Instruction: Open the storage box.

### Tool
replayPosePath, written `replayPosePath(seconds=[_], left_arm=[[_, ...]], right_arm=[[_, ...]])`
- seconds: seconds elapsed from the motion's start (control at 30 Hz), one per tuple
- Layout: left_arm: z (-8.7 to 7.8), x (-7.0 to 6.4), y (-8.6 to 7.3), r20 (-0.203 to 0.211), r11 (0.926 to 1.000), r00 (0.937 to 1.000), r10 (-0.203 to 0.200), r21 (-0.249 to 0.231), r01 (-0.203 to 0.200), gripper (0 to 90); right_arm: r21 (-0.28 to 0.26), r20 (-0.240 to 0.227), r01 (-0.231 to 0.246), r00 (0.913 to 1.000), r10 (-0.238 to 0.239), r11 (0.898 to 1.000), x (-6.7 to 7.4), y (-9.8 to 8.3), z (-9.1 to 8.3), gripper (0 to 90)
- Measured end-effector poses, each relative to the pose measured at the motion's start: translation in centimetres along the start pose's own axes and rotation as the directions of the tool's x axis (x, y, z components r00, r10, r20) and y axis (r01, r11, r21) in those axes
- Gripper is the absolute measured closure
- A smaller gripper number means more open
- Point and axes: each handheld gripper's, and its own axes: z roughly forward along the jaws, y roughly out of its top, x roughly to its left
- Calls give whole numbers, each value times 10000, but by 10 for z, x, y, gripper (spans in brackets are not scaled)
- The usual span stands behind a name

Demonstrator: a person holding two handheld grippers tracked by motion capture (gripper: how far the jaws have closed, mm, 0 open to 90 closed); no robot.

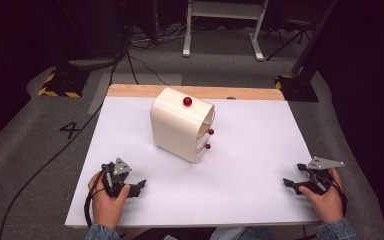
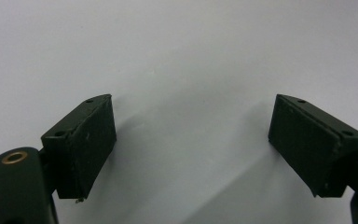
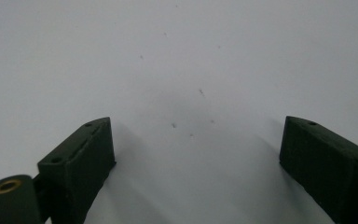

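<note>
A cream-coloured small cabinet with rounded corners stands a little behind the middle of the white table top. One red knob sits on its top face and two more red knobs stick out of its right-hand side. My left gripper rests near the front left of the table, held in a hand, open, with bare white surface between its pads. My right gripper rests near the front right, also open, its pads wide apart over the table.
A wooden strip edges the table's far side. Beyond it lie grey floor, cables, a white stand's legs and yellow-black hazard tape. A "4" is marked on the floor at left.
</note>
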Motion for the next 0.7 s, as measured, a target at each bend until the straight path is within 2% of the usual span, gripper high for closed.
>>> replayPosePath(seconds=[0.07,0.13,0.17,0.2,0.3,0.4,0.43,0.5,0.53,0.57,0.6,0.7], left_arm=[[0,0,0,16,10000,10000,-7,30,7,150],[0,0,0,1,10000,10000,-15,10,15,149],[0,0,0,-14,10000,10000,15,12,-15,149],[0,0,0,11,10000,10000,6,7,-6,149],[0,0,-1,11,10000,10000,-3,-36,3,149],[0,0,-1,16,10000,10000,-1,-86,1,149],[0,0,-1,13,10000,10000,2,-92,-2,149],[0,0,-1,21,10000,10000,-9,-97,9,149],[0,0,-1,22,10000,10000,-10,-99,10,149],[0,0,-1,22,10000,10000,-10,-99,10,149],[0,0,-2,20,9999,10000,-11,-101,11,149],[0,0,-2,22,9999,10000,5,-105,-5,149]], right_arm=[[2,2,-237,9997,237,9997,-1,1,0,129],[7,407,-623,9972,622,9981,1,3,-2,265],[107,264,-583,9980,580,9982,0,5,-4,348],[21,-63,-550,9985,550,9985,2,9,-7,346],[-186,-185,-318,9993,314,9993,9,22,-13,348],[-320,-506,-84,9987,67,9995,20,38,-16,420],[-410,-666,-99,9978,71,9991,25,43,-17,474],[-518,-1166,67,9931,-127,9986,33,55,-18,491],[-609,-1259,252,9915,-327,9978,36,61,-18,500],[-609,-1259,252,9915,-327,9978,36,61,-18,500],[-740,-1419,452,9883,-554,9962,42,72,-16,496],[-1099,-1700,744,9811,-925,9912,50,88,-11,470]])
